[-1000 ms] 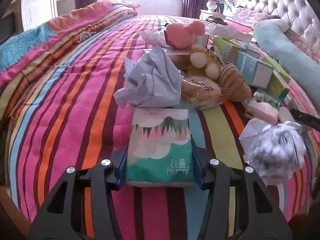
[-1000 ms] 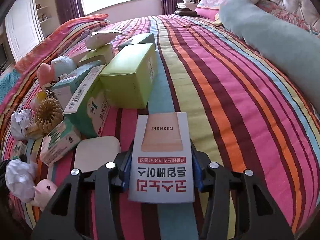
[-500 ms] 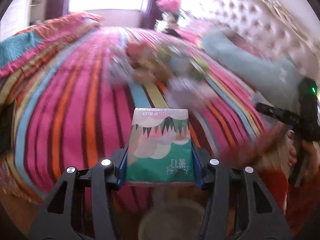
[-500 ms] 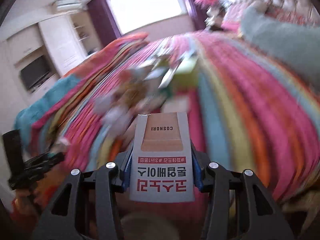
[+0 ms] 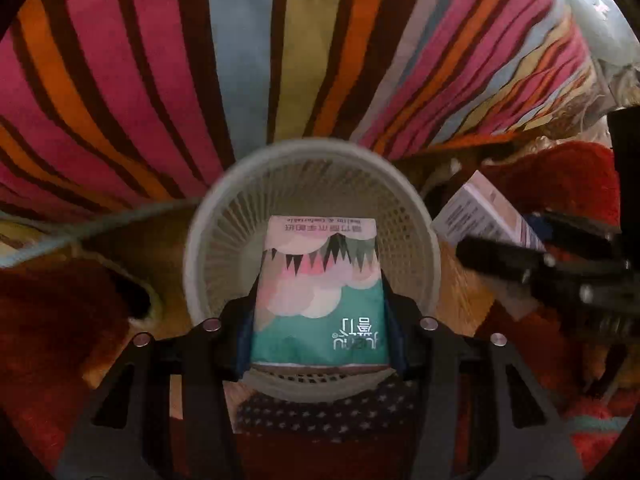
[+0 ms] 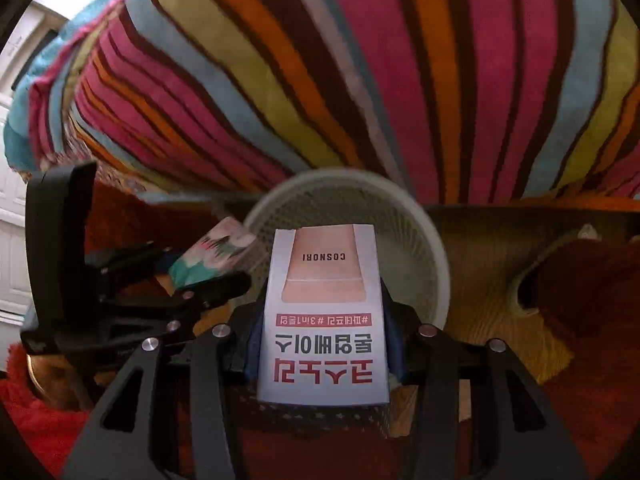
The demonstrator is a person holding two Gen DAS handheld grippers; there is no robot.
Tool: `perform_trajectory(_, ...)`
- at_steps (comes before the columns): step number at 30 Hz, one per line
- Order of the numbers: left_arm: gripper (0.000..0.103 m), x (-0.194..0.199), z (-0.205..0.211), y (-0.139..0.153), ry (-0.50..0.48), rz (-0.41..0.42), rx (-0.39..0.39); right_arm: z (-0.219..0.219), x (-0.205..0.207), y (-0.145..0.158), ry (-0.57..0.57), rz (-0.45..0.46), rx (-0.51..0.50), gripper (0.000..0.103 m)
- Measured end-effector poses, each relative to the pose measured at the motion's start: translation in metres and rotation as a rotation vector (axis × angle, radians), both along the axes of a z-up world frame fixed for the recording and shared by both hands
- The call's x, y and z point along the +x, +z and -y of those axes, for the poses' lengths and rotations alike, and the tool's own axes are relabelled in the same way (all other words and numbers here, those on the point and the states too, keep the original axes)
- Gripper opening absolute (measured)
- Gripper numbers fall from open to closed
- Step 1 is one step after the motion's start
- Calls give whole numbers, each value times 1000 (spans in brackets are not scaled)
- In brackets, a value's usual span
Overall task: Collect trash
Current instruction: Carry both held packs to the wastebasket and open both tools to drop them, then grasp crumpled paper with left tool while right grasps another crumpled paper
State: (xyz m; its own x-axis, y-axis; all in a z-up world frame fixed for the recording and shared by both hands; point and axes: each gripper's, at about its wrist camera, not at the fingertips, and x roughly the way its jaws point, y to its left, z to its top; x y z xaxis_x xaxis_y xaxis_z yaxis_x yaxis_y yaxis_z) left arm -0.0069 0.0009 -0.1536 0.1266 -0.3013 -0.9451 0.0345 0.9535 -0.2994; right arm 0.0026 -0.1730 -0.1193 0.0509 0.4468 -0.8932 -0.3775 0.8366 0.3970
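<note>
Both grippers have swung from the bed top down to the floor beside it. Left gripper (image 5: 320, 320) points downward, clamped on the tissue pack (image 5: 318, 292), held over the white mesh basket (image 5: 420, 216). Right gripper (image 6: 322, 344) points downward, clamped on the white carton (image 6: 324, 320), above the same basket beside the striped bedspread (image 6: 360, 60).
</note>
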Motion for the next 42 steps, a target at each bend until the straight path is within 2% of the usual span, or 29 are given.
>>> perform_trajectory(3,52,-3,5,-9,-13,-33,6,-7,1,-4,22,-8,-25,47)
perform_trajectory(4,56,-2,5,-11,-9,-41,20,-9,1,-5,26,-11,-33,47)
perform_trajectory(5,70,-4,5,-11,-2,-38,40,-10,3,-9,25,-15,-46,54)
perform_trajectory(6,78,-4,4,-11,13,-24,65,-10,2,-9,21,-16,-55,65)
perform_trajectory(7,87,-2,3,-9,29,-12,71,-12,2,-9,13,-11,-70,68)
perform_trajectory(16,91,-1,-4,-13,69,-14,57,7,6,-14,-38,-5,-101,70)
perform_trajectory(20,91,-3,-7,-6,85,22,65,7,6,-8,-44,39,-103,70)
perform_trajectory(22,91,-6,-12,11,106,88,77,10,3,7,-49,101,-91,70)
perform_trajectory(23,91,-9,-16,26,114,132,70,11,2,26,-46,166,-73,70)
perform_trajectory(25,91,-9,-25,62,116,196,36,16,3,61,-44,272,-28,70)
perform_trajectory(27,91,-1,-41,114,131,329,25,19,9,96,-49,376,24,70)
perform_trajectory(28,91,6,-49,137,139,395,44,18,16,122,-49,450,54,72)
perform_trajectory(29,91,17,-60,164,158,478,82,15,24,141,-43,507,69,79)
perform_trajectory(31,91,48,-82,207,200,626,151,3,41,174,-22,626,93,80)
perform_trajectory(33,91,82,-99,231,259,697,220,-10,59,195,-4,716,101,81)
perform_trajectory(35,91,119,-116,242,313,730,225,-27,81,211,13,789,89,84)
perform_trajectory(38,91,178,-140,241,384,695,177,-54,119,217,38,830,75,84)
perform_trajectory(40,91,206,-142,237,379,664,186,-66,140,213,54,821,66,84)
perform_trajectory(42,91,233,-142,230,344,630,226,-68,154,209,73,802,55,84)
